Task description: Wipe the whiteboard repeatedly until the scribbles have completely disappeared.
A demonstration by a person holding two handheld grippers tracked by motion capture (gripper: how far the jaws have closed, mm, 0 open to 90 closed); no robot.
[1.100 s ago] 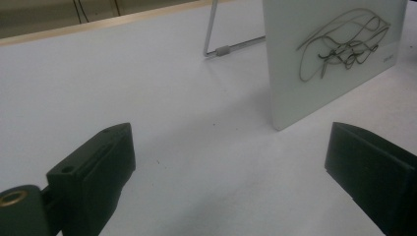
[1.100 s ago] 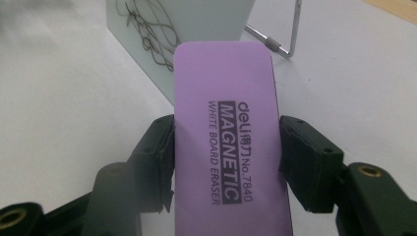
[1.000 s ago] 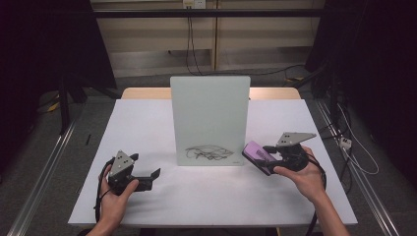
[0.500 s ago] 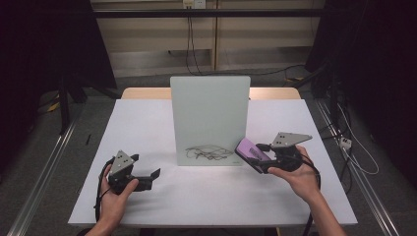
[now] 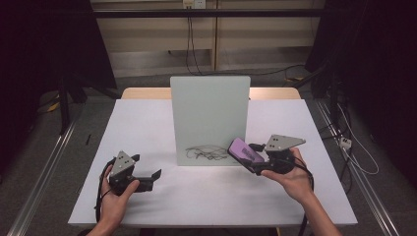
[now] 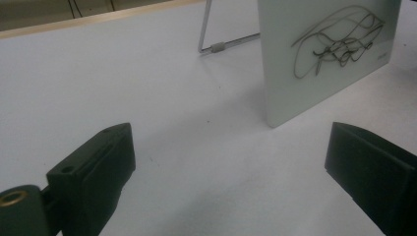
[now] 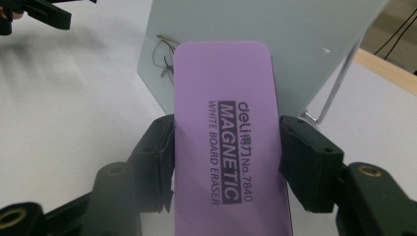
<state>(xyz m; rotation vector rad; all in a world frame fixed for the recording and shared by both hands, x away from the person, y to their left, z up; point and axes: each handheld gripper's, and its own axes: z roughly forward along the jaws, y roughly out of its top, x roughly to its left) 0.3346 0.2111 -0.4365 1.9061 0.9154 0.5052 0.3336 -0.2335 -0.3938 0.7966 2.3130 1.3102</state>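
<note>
Two handheld grippers, the left gripper [image 5: 153,175] and the right gripper [image 5: 252,164], are built of matte black plastic with blocky jaws. Each carries a grey three-cornered plate dotted with small holes, brass-coloured pivot screws and a trailing black cable. The person's forearms are bare.

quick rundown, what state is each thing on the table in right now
whiteboard: upright on its wire stand, black scribble low on its face, not wiped
purple eraser: clamped across its width, raised off the table, close to the board's right lower corner
right tongs: shut on the eraser
left tongs: open, nothing between the jaws, low over the table left of the board
</note>
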